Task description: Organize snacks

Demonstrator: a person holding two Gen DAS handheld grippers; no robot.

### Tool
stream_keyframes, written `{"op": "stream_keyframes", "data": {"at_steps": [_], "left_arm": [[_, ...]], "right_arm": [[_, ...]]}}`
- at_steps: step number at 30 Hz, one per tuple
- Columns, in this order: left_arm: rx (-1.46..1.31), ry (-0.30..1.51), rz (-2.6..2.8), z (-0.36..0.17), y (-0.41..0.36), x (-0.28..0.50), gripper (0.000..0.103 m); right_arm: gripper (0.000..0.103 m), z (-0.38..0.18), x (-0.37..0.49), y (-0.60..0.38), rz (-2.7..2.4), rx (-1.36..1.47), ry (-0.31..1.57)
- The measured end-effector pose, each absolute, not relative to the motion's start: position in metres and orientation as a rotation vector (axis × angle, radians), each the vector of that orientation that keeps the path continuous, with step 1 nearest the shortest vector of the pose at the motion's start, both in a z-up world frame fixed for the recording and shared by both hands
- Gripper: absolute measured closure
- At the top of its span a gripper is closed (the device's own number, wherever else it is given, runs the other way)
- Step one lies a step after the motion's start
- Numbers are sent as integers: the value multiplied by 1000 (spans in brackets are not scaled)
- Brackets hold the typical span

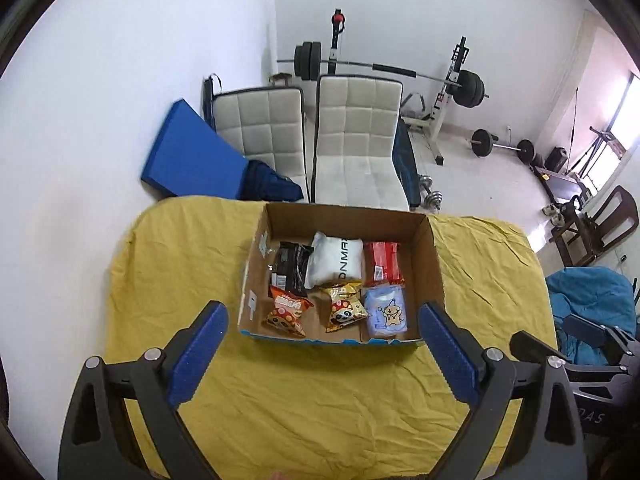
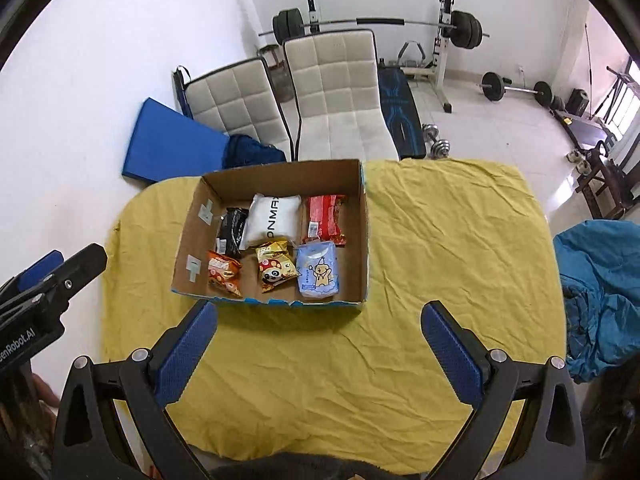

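Open-topped brown cardboard box (image 2: 366,236) sits on wrinkled yellow tablecloth (image 2: 448,248); bare cloth in front & to its right gives free passage. Box walls block side entry (top is open). Six snack packets (image 2: 276,240) cover most of the floor inside, w/ little bare cardboard betw. them.

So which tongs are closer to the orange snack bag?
Left. The left tongs hang open just before the box, near the orange snack bag. The right tongs hang open farther right.

White walls, pale tile floor. 2 quilted chairs (image 1: 352,136) behind bench w/ yellow cloth (image 1: 320,400). Barbell rack (image 1: 448,80) at back, blue mat (image 1: 192,156) on wall, bright window (image 1: 624,120) right.
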State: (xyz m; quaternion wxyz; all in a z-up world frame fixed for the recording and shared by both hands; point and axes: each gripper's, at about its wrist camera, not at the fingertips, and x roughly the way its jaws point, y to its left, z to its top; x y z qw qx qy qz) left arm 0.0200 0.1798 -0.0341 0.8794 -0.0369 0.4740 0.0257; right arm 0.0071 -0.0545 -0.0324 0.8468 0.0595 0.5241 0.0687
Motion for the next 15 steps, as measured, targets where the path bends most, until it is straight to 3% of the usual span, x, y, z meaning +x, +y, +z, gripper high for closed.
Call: {"op": "stream_keyframes", "data": {"at_steps": [2,15], "left_arm": [[-74,976,54,-24,178,13,0],[-67,968,33,-2,160,-16,0]], "right_arm": [[0,-21,-2,-57,141,117,1087],[0,14,-28,-66,118,78,1053]]}}
